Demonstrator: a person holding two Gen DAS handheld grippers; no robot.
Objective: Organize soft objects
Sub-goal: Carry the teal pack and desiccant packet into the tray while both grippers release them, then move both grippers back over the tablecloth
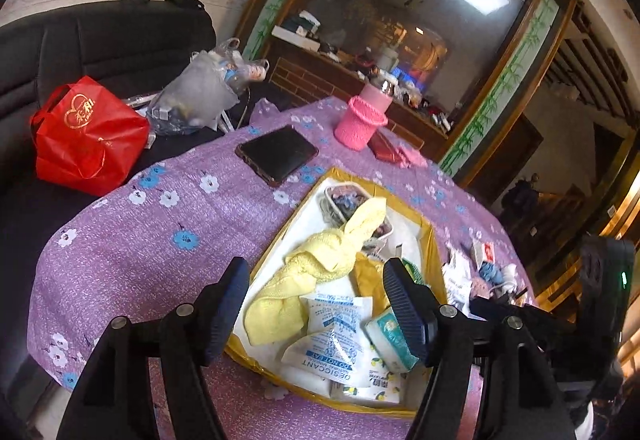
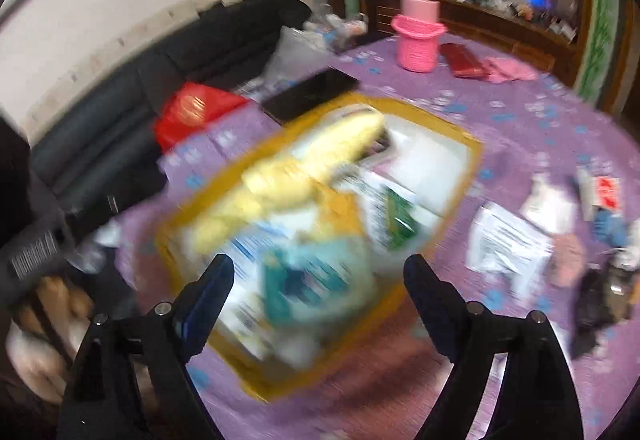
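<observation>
A shallow box with a yellow rim (image 1: 267,246) lies on the purple flowered tablecloth (image 1: 140,240). In it lie a crumpled yellow cloth (image 1: 320,260), white desiccant packets (image 1: 328,352), a teal tissue pack (image 1: 390,340) and a small container of bits at the far end. My left gripper (image 1: 316,292) hovers open over the box's near half, nothing pressed between its pads. The right wrist view is blurred: my right gripper (image 2: 320,272) stands open above the box rim (image 2: 472,151), with the teal pack (image 2: 304,276) and the yellow cloth (image 2: 280,175) below it.
A black phone (image 1: 276,153), a pink knitted cup (image 1: 360,123) and a red wallet (image 1: 382,149) sit beyond the box. Small packets and soft bits (image 2: 508,240) are scattered right of it. A red bag (image 1: 88,135) and a plastic bag rest on the dark sofa at the left.
</observation>
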